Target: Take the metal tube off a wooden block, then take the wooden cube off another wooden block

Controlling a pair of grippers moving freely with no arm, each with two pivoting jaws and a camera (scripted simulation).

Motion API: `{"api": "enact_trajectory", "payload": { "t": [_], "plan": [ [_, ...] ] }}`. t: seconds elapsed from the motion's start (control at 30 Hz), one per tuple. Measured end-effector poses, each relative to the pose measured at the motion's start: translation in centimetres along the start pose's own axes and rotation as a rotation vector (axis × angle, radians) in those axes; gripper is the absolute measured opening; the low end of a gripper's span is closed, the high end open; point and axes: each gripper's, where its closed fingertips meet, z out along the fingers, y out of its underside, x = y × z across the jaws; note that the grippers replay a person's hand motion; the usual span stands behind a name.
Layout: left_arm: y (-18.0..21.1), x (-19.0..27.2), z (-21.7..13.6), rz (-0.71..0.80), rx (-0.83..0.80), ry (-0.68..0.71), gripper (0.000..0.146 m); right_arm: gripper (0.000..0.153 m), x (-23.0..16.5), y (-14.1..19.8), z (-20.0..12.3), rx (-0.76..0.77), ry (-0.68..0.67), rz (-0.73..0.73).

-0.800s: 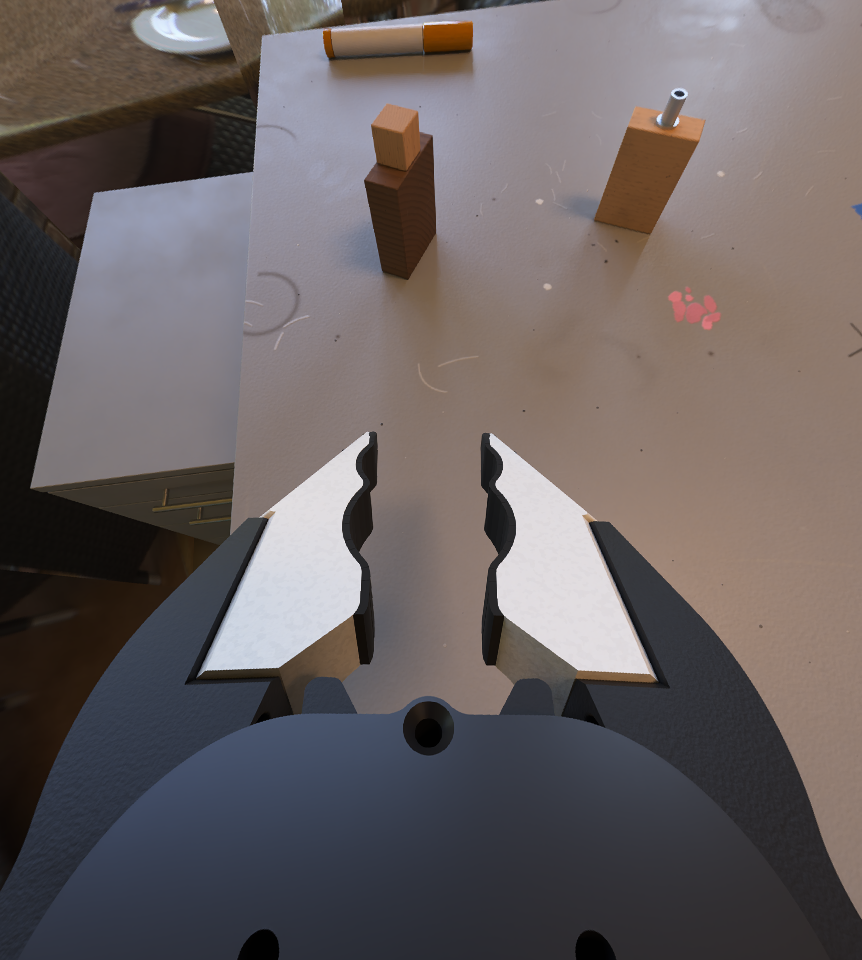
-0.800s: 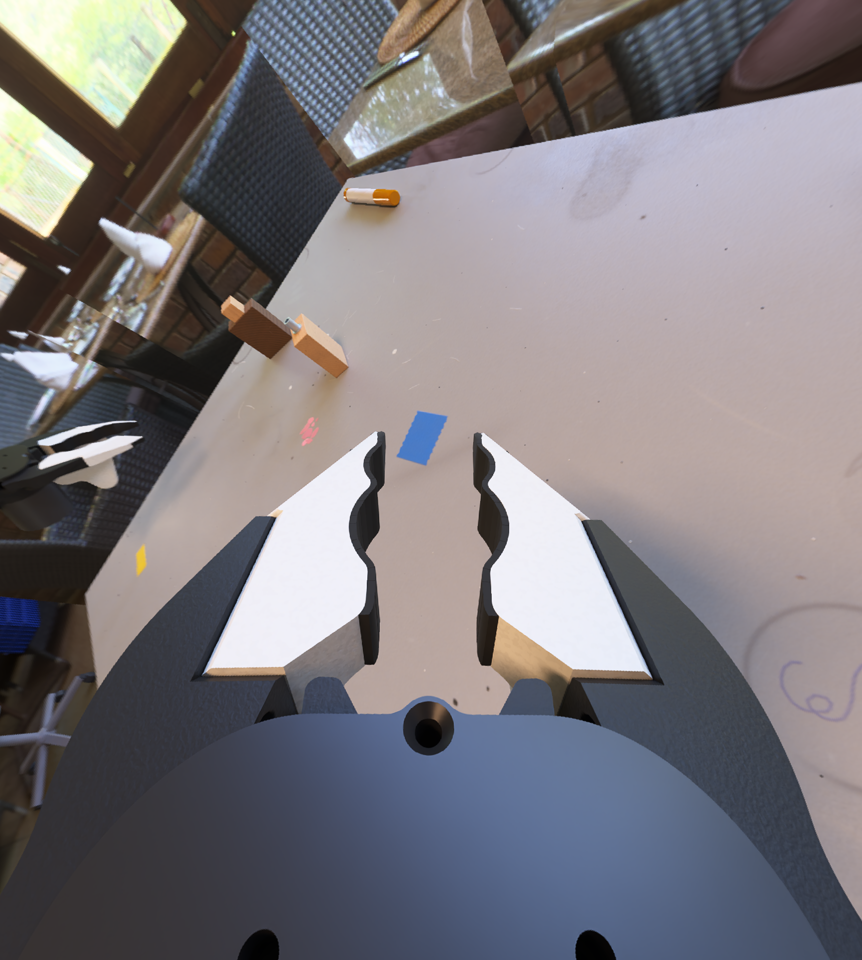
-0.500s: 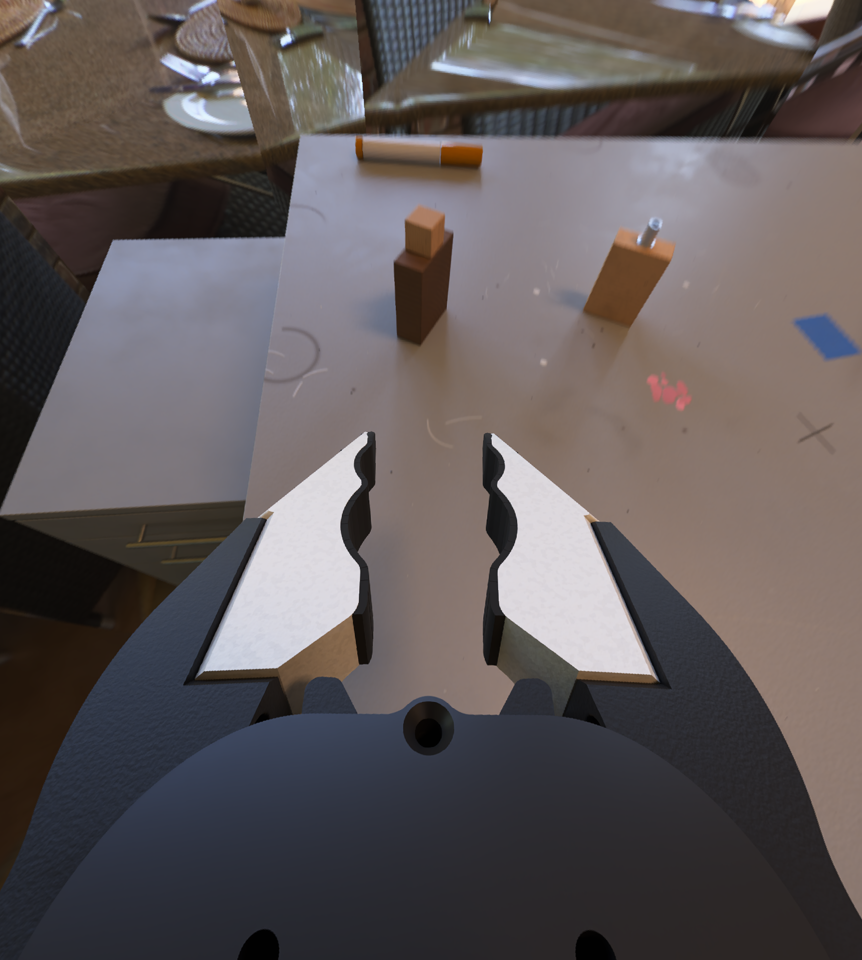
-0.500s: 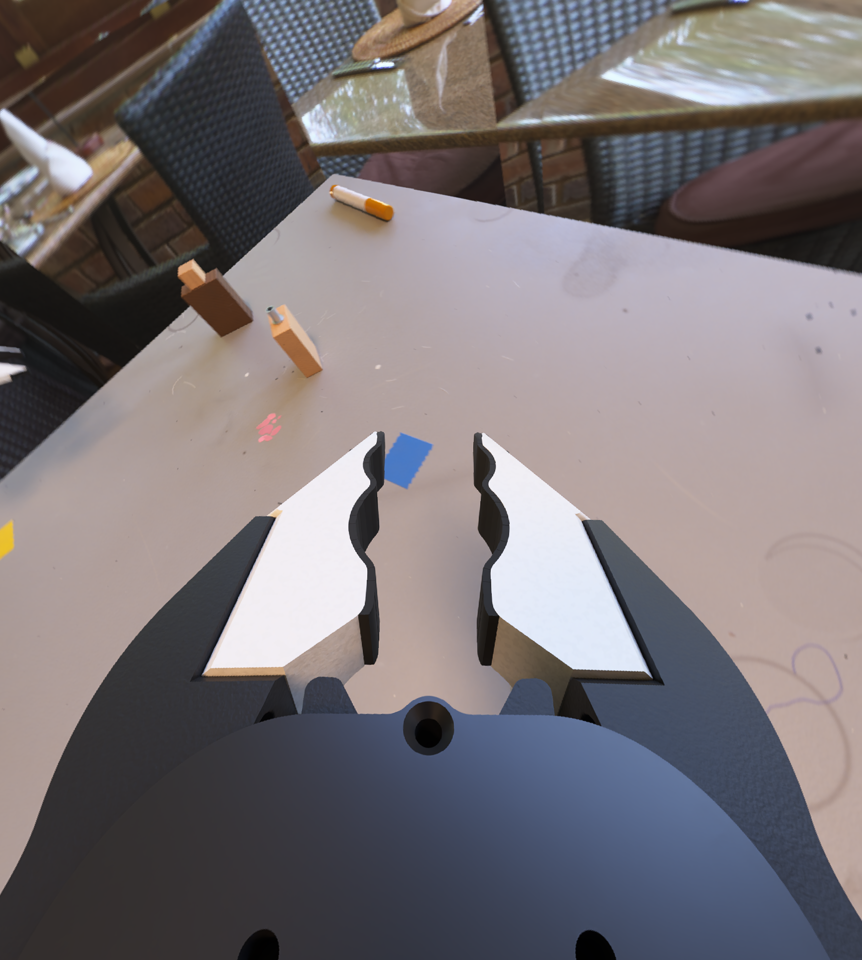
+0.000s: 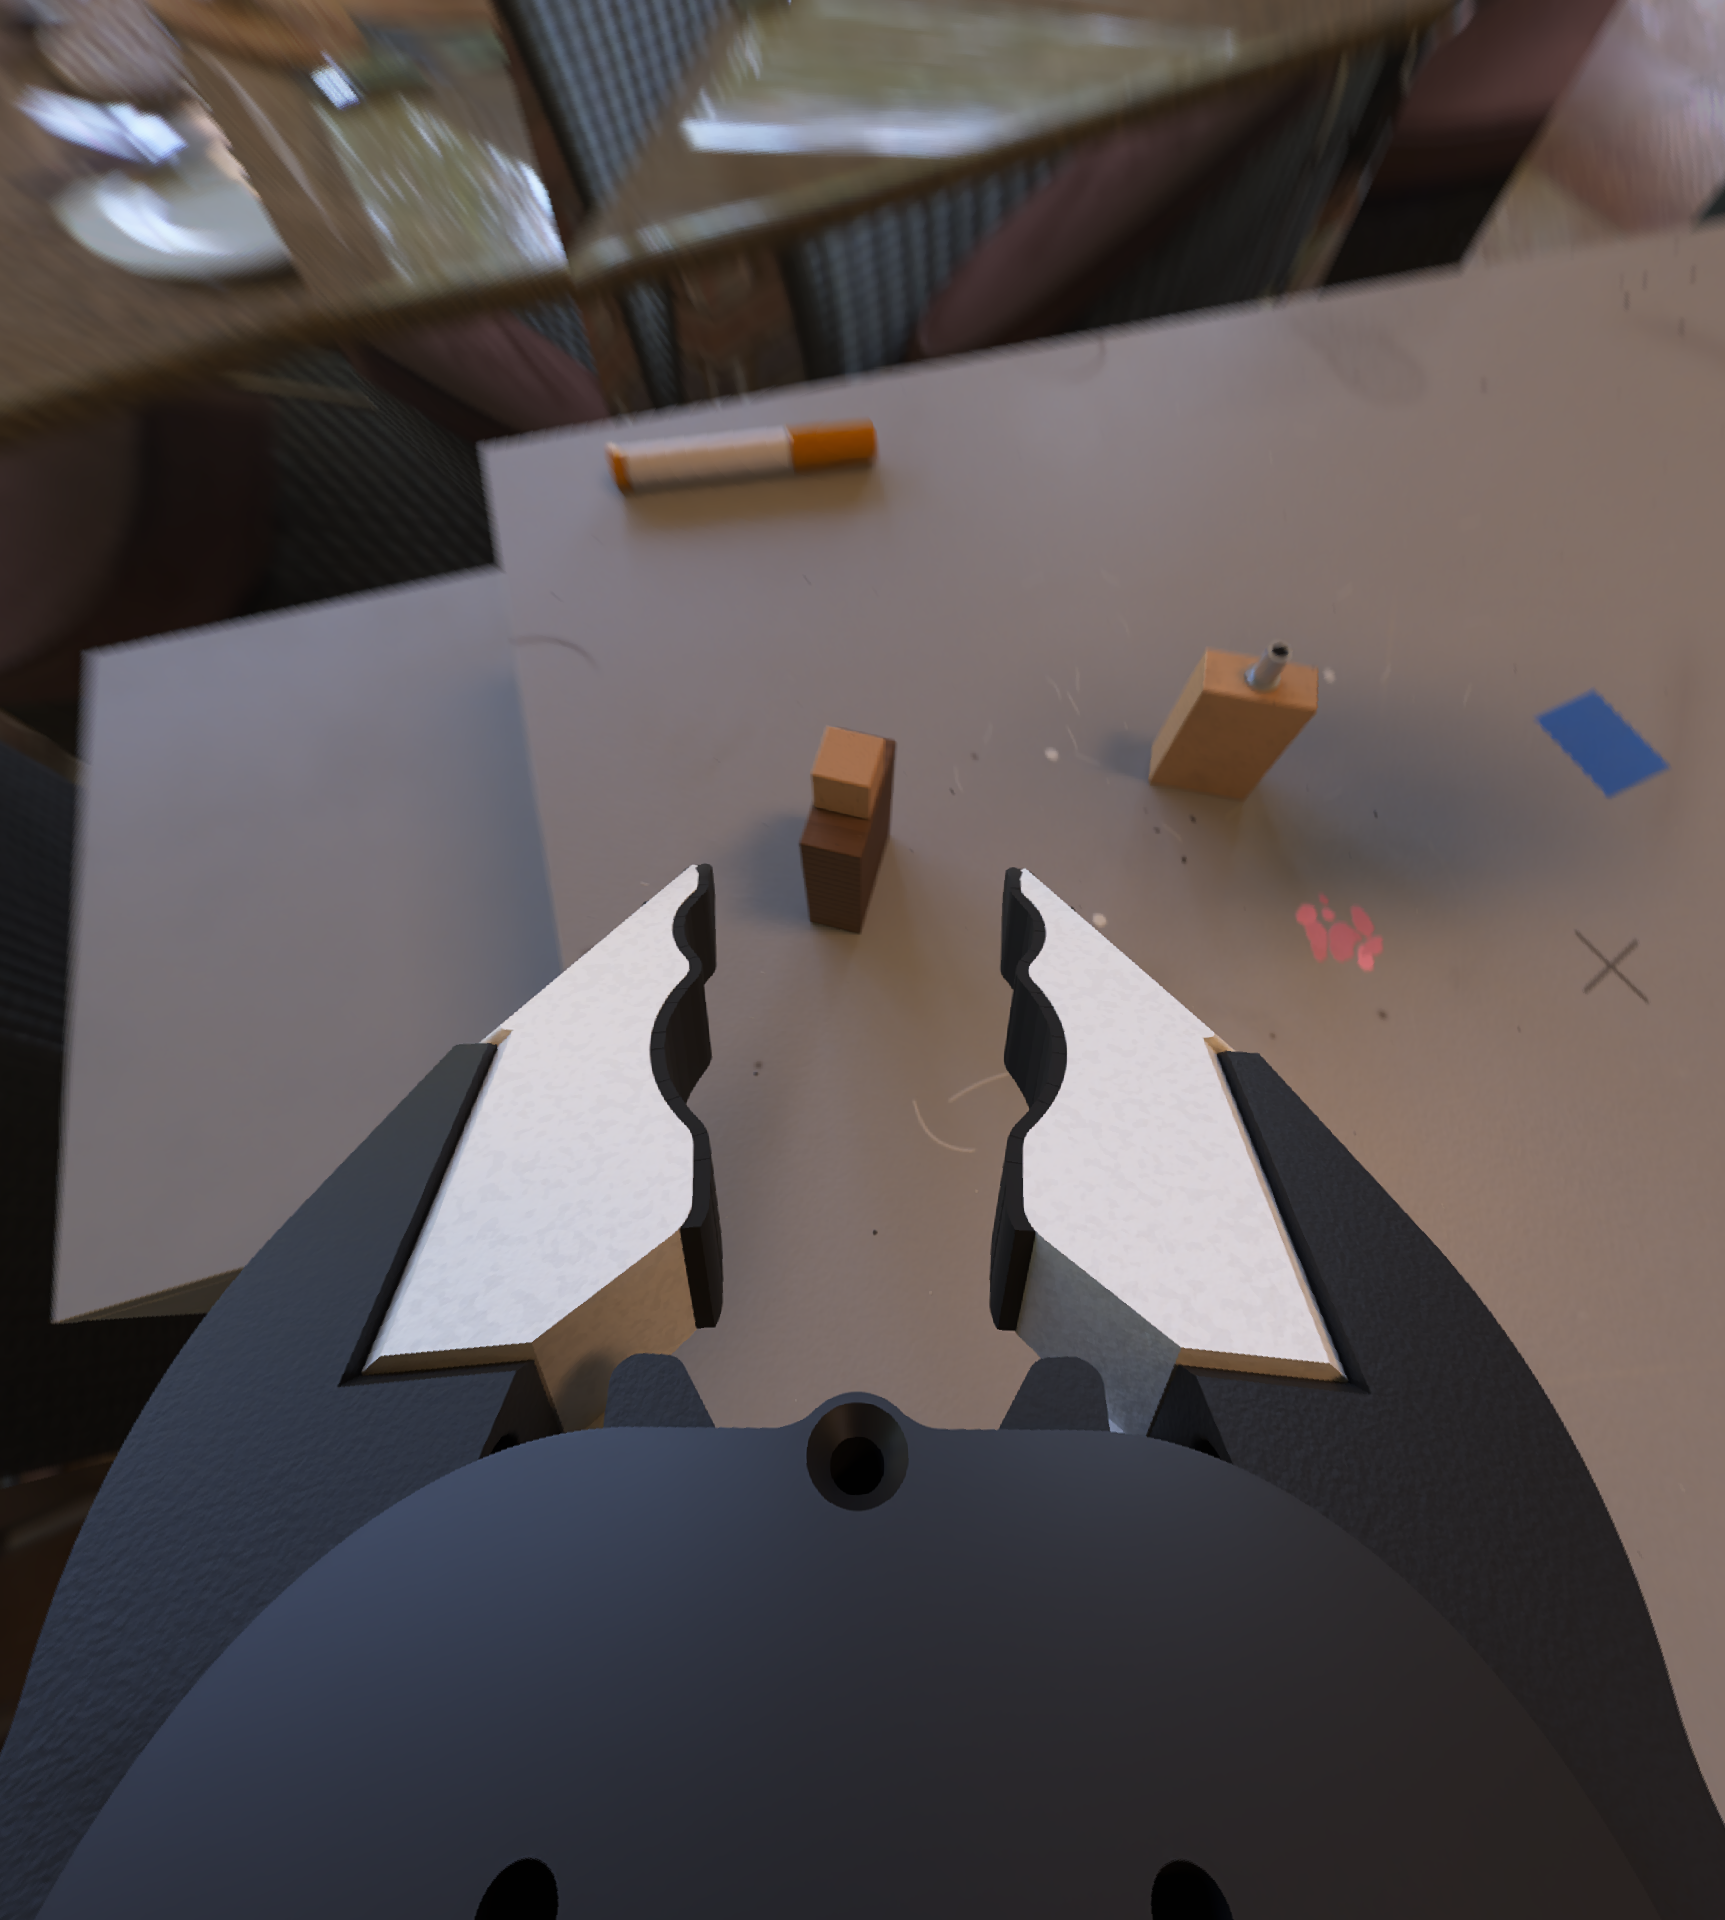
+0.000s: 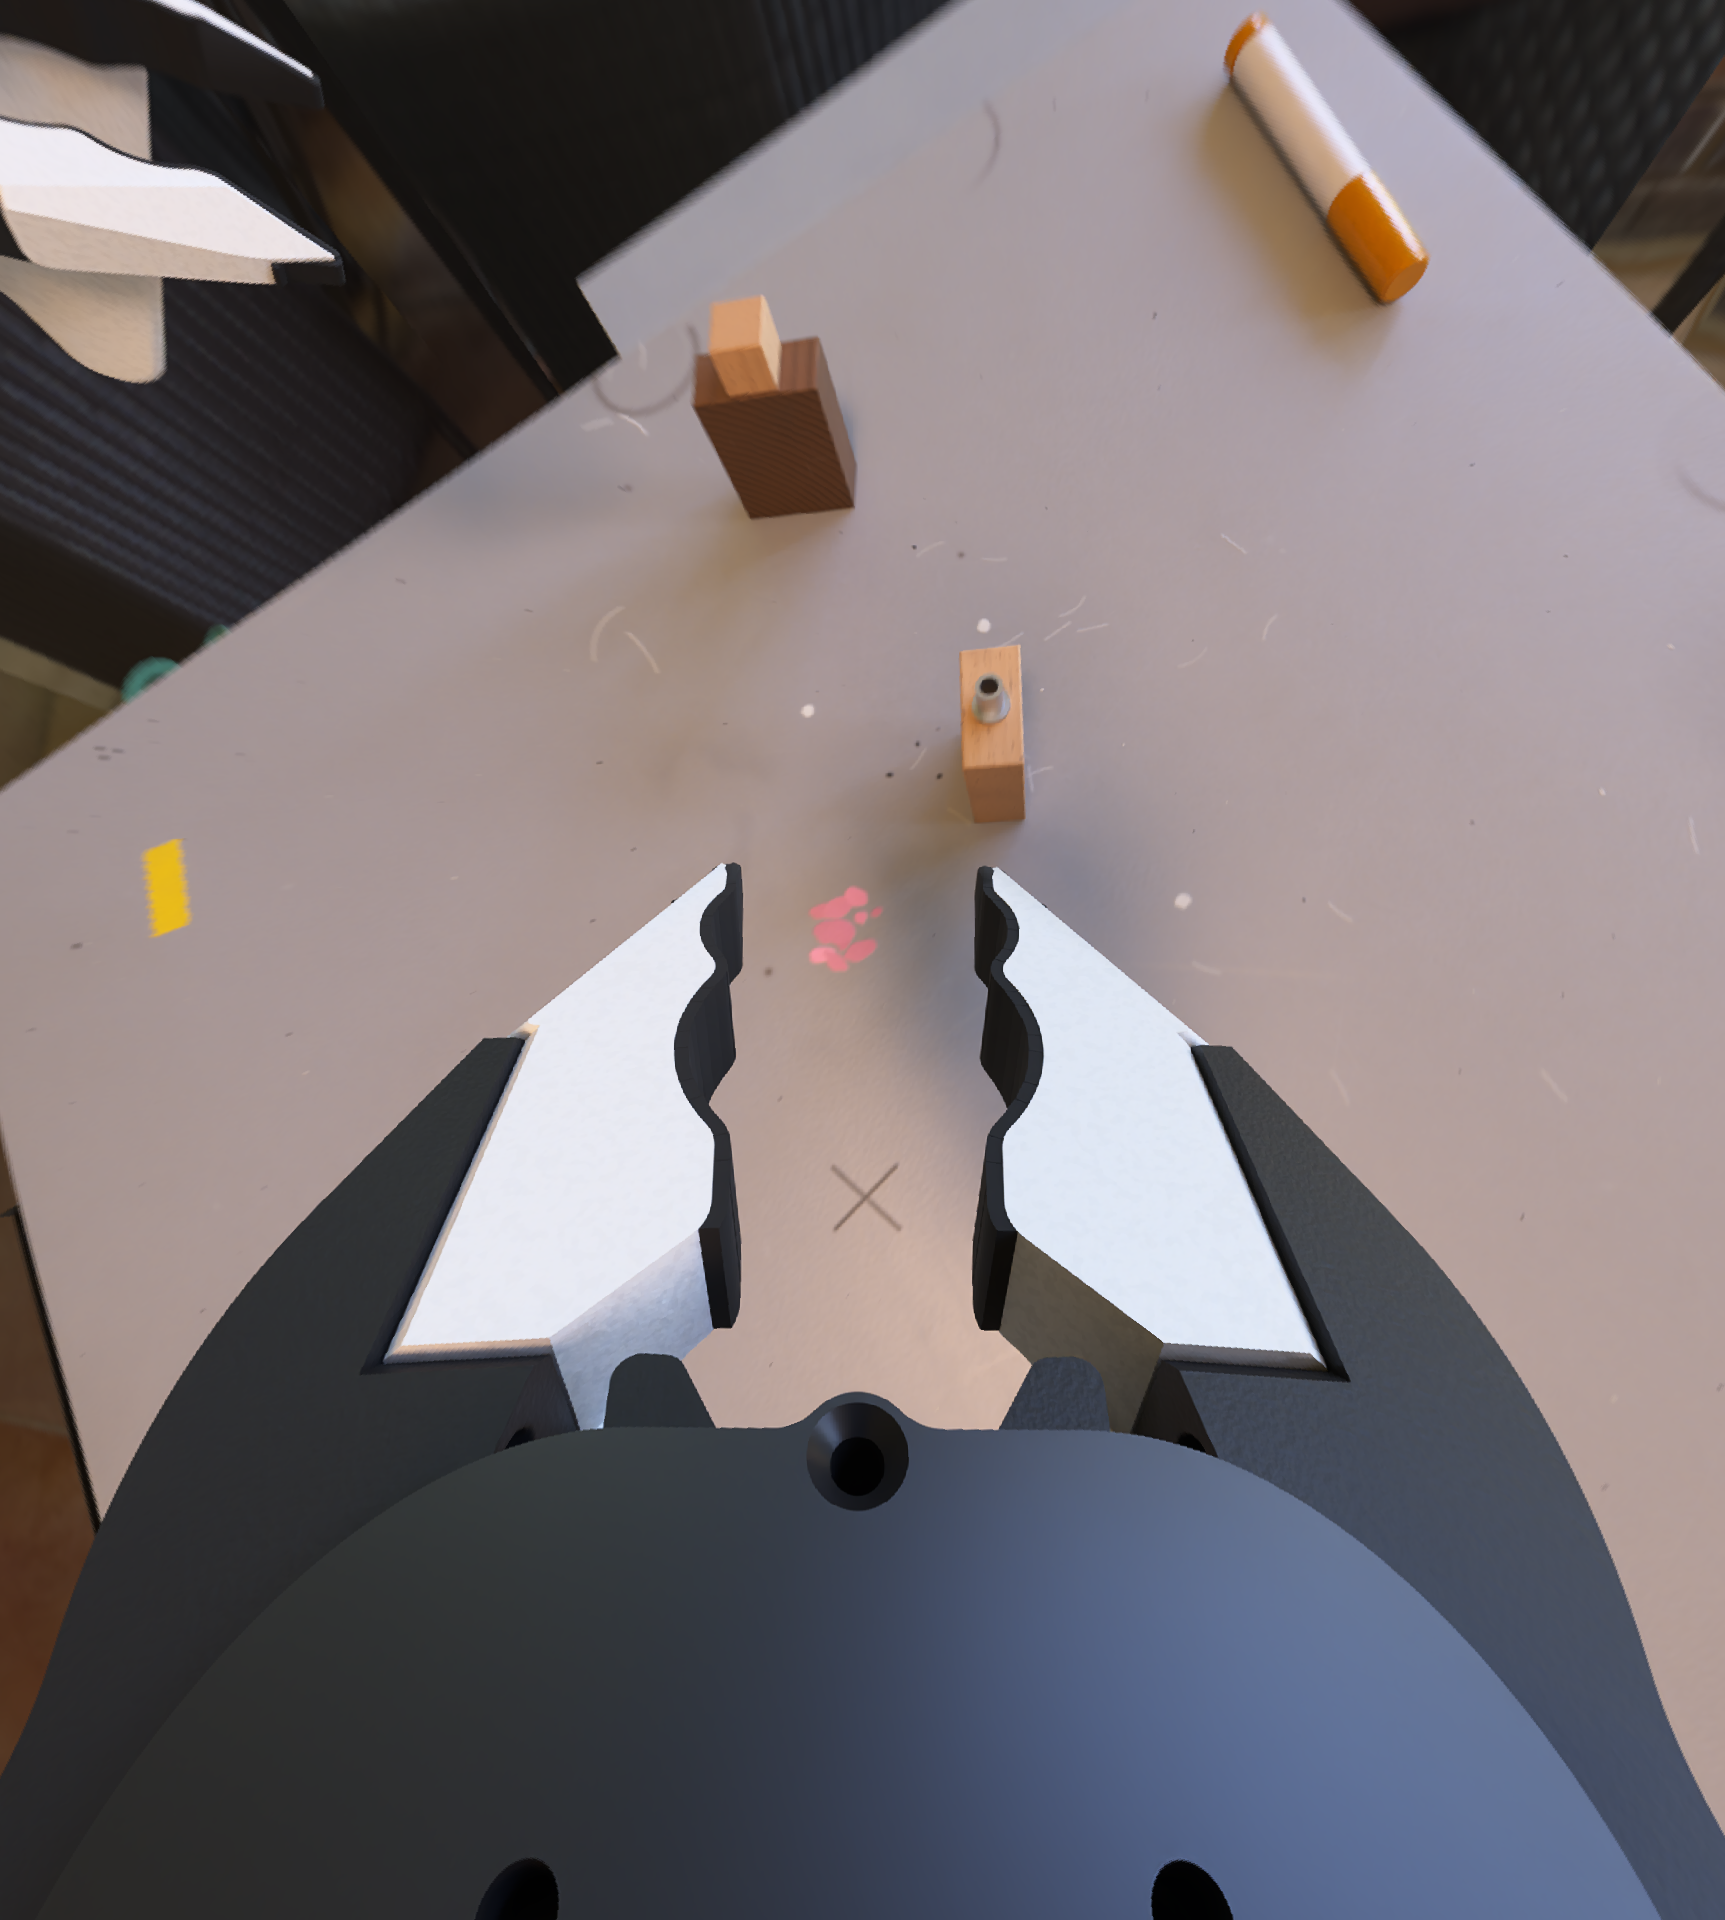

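A short metal tube stands in the top of a light wooden block; both also show in the right wrist view, the tube and the block. A light wooden cube sits on a dark wooden block, which the right wrist view shows too, the cube and the block. My left gripper is open and empty, high above the table with the dark block just beyond its tips. My right gripper is open and empty, short of the light block.
A white marker with orange ends lies at the table's far edge. Flat marks lie on the grey table: a blue patch, a pink stain, a yellow patch, a pencilled cross. A lower side surface adjoins the table's left.
The left gripper has opened wider and shifted so the dark block lies between its tips. The right gripper has swung in close to the blocks and looks down at them; its jaws are wider.
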Motion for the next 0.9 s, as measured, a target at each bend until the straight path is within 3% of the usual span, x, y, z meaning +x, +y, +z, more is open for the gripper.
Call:
{"api": "enact_trajectory", "payload": {
  "t": [0.07, 0.17, 0.3, 0.37, 0.53, 0.63, 0.9],
  "plan": [
    [0.4, -0.2, 2.6, 0.012, -0.110, 0.046, 0.059, 0.045, 0.7, -1.1, 2.8, -0.091, 0.029, -0.006],
    [1.2, -1.2, 5.8, 0.102, -0.260, 0.009, 0.059, 0.045, 2.1, -1.2, 6.6, -0.270, 0.051, 0.014],
    [2.0, -1.5, 8.9, 0.111, -0.400, 0.071, 0.058, 0.043, 4.2, -0.5, 9.9, -0.460, 0.131, 0.004],
    [2.3, -1.5, 10.0, 0.095, -0.447, 0.105, 0.056, 0.036, 4.4, 0.0, 11.1, -0.517, 0.105, 0.018],
    [3.4, -0.5, 11.7, 0.134, -0.583, 0.205, 0.037, 0.010, 4.5, 1.0, 12.8, -0.646, 0.058, 0.011],
    [3.4, -0.4, 12.4, 0.117, -0.613, 0.222, 0.028, 0.008, 4.3, 1.2, 13.0, -0.683, 0.032, 0.004],
    [2.8, -0.1, 12.5, 0.111, -0.621, 0.280, 0.022, 0.006, 4.2, 1.1, 13.2, -0.675, 0.016, -0.058]
  ]
}}
